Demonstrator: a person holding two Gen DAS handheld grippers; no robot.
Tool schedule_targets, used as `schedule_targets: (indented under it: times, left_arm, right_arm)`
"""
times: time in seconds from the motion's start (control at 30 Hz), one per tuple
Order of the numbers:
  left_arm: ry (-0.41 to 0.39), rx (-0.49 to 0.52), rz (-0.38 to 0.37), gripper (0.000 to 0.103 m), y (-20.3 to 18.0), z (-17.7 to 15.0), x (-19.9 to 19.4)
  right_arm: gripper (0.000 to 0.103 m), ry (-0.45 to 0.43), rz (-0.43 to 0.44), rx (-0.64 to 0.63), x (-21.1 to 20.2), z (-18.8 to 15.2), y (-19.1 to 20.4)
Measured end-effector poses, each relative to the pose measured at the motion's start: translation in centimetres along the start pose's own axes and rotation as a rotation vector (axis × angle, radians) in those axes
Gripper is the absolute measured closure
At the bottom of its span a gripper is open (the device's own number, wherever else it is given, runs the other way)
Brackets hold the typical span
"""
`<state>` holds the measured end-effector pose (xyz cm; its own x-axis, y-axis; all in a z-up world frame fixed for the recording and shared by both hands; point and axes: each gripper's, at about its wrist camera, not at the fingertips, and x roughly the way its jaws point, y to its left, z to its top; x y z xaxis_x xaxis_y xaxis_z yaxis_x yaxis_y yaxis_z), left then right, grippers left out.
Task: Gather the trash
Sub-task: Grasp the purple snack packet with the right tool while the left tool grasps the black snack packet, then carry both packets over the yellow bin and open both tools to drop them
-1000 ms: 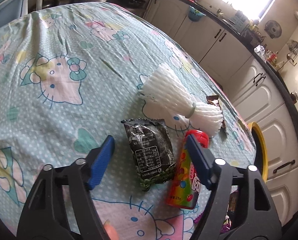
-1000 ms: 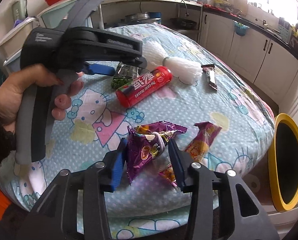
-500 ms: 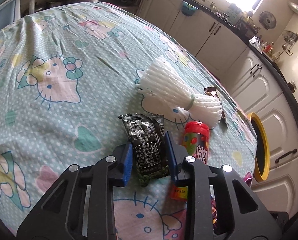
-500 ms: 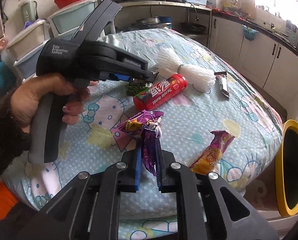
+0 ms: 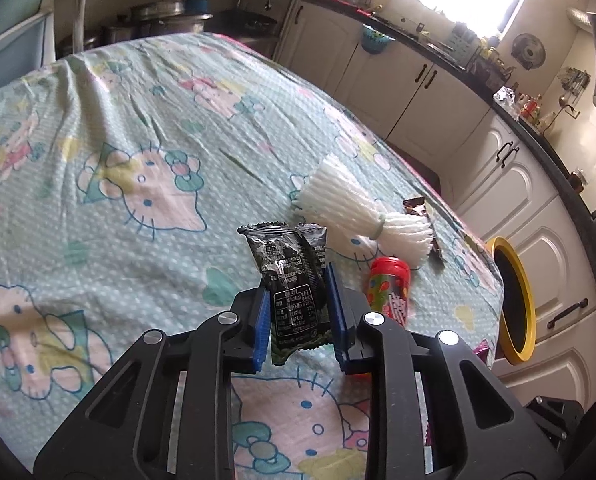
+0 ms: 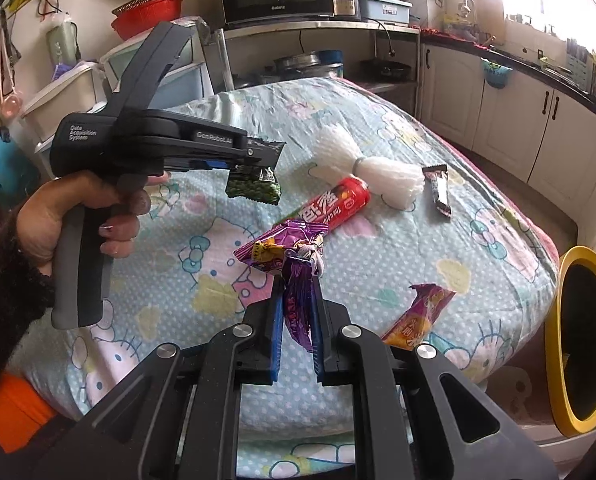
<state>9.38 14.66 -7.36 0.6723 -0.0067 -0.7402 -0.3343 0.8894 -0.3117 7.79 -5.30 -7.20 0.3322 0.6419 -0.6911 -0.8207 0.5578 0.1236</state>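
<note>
Left gripper [image 5: 298, 312]: jaws just closed, pinching black snack packet [image 5: 291, 280], lifted off tablecloth [image 5: 97, 120]. Right gripper [image 6: 295, 316] clamps purple wrapper [image 6: 298, 300] by thin tail. My worry: slick foil slipping free en route to yellow-rimmed bin [image 6: 586, 340].

Left hand-held gripper [image 5: 298, 312] above desk [image 5: 97, 152], snack packet [image 5: 293, 280] between its pads, clear of cloth. Candy tube [image 5: 390, 288] on desk just right of packet; foam net bundle [image 5: 358, 212] behind tube; small wrapper [image 5: 416, 208] right of bundle, near desk edge. Bin [image 5: 526, 300] beyond desk's right edge, before cabinets [image 5: 438, 92]. Right hand-held gripper [image 6: 298, 312] nearer front edge, crumpled wrapper [image 6: 293, 264] between its pads; long wrapper [image 6: 418, 316] on desk to its right.
</note>
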Motion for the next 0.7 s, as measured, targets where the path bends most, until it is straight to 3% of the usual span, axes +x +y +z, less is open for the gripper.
schedule_targets:
  times: [0.23,0.7]
  left_arm:
    - [-0.032,0.034,-0.025,0.099,-1.4,0.3,-1.6]
    - [-0.108,0.119,-0.103,0.099,-6.1,1.0,-4.7]
  right_arm:
    - [0.091,-0.026,-0.007,0.003,-1.0,0.5,-0.2]
    - [0.091,-0.109,-0.067,0.059,-4.1,1.6,-2.9]
